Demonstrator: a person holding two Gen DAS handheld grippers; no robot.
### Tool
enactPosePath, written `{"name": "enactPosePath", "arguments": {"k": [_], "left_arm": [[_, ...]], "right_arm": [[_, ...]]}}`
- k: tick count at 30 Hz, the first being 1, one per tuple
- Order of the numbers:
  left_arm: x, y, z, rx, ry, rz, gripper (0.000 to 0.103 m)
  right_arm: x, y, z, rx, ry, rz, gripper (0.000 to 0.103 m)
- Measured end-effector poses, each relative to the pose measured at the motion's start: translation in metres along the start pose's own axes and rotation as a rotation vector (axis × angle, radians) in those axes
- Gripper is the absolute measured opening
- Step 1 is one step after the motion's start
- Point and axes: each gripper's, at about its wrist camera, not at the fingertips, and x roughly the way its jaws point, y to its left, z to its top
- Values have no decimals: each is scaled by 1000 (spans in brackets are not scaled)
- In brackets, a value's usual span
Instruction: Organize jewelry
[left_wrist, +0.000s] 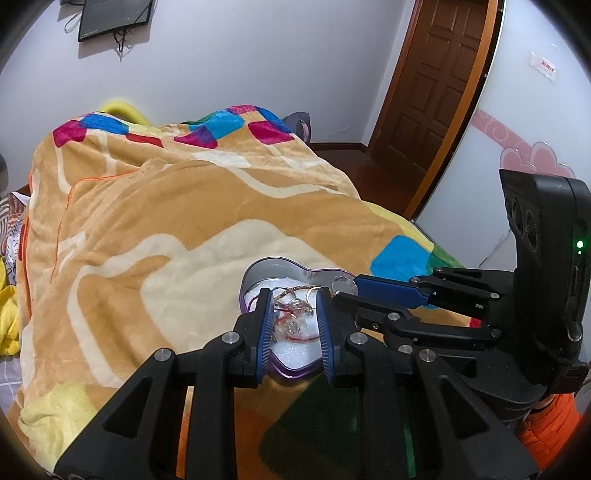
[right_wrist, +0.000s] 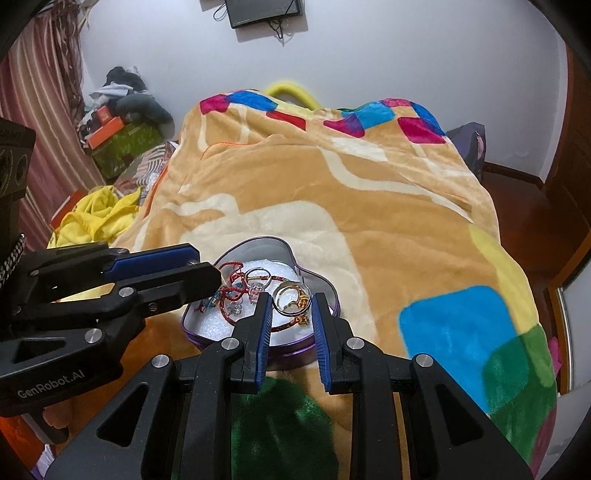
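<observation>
Two tools hover over the heart-shaped tin (right_wrist: 314, 277) on the bed's blanket (right_wrist: 369, 206): my left tool (left_wrist: 293, 317) and right tool (right_wrist: 291, 317), both part-open, grasping nothing. Inside the tin, the red cord bracelets (right_wrist: 231, 291) look light, limp and tangle-prone; the rings (right_wrist: 288, 295) look small, slippery, best pinched across the band.

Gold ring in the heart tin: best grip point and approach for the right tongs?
Take the gold ring by its band, one pad inside the hoop and one outside. It lies nearly flat on the white foam of the heart tin, so nothing stands up to pinch across. Come down from above with the right tongs, clear of the tangled red cords on its left.
</observation>
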Motion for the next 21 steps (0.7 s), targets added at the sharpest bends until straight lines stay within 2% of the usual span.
{"name": "enactPosePath", "arguments": {"k": [7,12,17,21], "left_arm": [[-13,1,1,-10,-11,9,22],[-39,-1,4,-16,-48,21,23],[-76,-12,10,3,-110,46,26],[-120,-25,17,8,-193,52,28]], "right_arm": [[-2,4,2,-4,18,-13,20],[-16,8,3,-9,5,-28,21],[-46,17,7,-16,-51,-37,22],[-90,26,11,-14,-151,-48,22]]}}
